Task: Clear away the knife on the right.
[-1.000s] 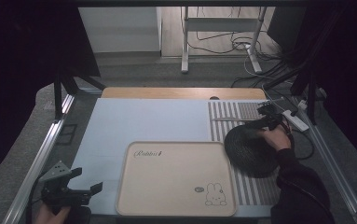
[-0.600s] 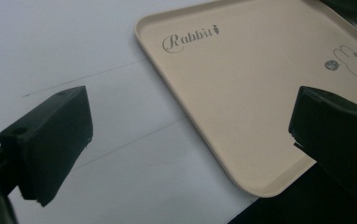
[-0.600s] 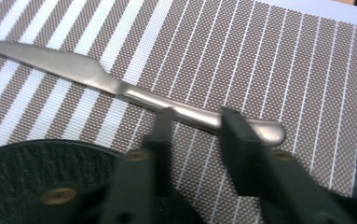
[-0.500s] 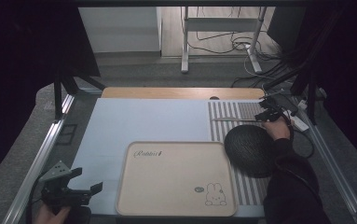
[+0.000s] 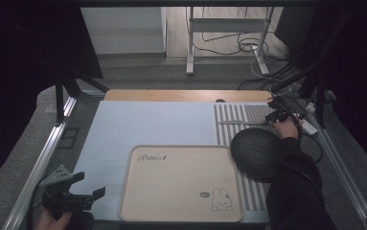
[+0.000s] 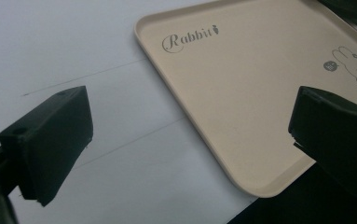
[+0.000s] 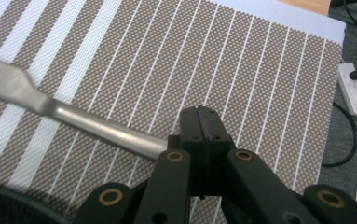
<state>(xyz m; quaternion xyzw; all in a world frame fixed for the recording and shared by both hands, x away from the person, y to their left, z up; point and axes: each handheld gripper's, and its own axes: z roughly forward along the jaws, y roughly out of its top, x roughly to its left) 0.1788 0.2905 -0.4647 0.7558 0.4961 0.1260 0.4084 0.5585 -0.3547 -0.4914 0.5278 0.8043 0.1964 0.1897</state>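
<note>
Your beige tray [image 5: 181, 184] lies on the table's near edge, beside the striped mat [image 7: 241, 60]. Your left gripper [image 6: 190, 144] hangs spread above the tray's corner. Your right gripper [image 7: 203, 122] clamps a metal utensil [image 7: 73, 116] over the mat.

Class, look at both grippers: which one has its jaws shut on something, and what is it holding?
The right gripper: its jaws are closed on the handle of a metal utensil over the striped placemat. The left gripper is wide open beside the beige Rabbit tray.
</note>
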